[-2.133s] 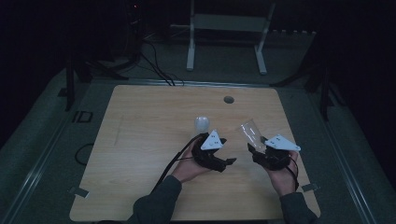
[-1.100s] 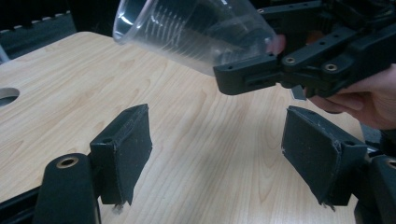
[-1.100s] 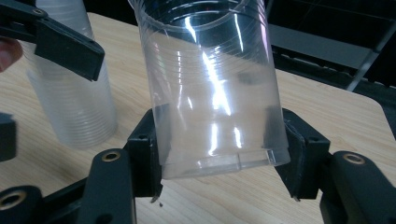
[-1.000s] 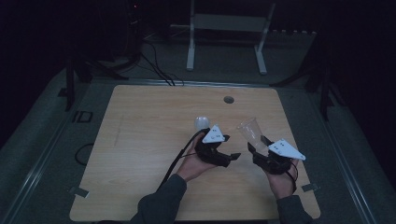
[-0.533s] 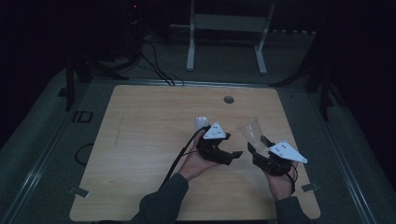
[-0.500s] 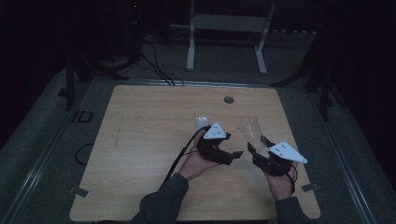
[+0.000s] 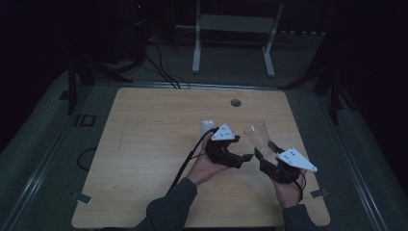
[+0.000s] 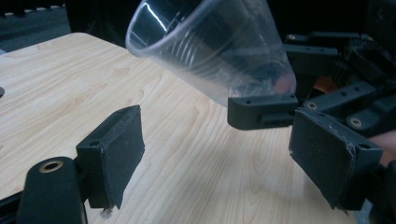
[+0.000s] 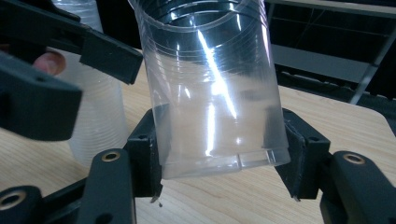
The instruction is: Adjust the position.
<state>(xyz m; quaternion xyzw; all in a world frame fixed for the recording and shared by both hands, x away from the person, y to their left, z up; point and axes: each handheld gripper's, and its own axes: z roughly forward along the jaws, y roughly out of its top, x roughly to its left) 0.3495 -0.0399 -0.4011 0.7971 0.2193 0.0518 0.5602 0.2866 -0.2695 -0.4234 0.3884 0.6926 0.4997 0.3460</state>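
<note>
A clear plastic cup [image 7: 256, 134] [image 9: 215, 93] is held tilted above the wooden table [image 7: 144, 144], mouth away from the person. My right gripper [image 7: 263, 153] [image 9: 224, 154] is shut on its base. My left gripper [image 7: 246, 159] [image 8: 219, 140] stands open just left of the cup, its pads [image 8: 116, 154] apart with only table between them. In the left gripper view the cup [image 8: 210, 51] hangs above and beyond those pads. A second, cloudier cup [image 7: 207, 127] [image 9: 93, 126] stands mouth-down on the table behind the left hand.
A small round hole [image 7: 235, 102] sits near the table's far edge. A white metal stand [image 7: 231, 29] and cables [image 7: 159, 62] lie on the floor beyond. The table's left half [image 7: 134, 159] is bare wood.
The right gripper has drawn the cup slightly toward the person and to the right. The left gripper has edged right, with its jaws now close beside the cup's base.
</note>
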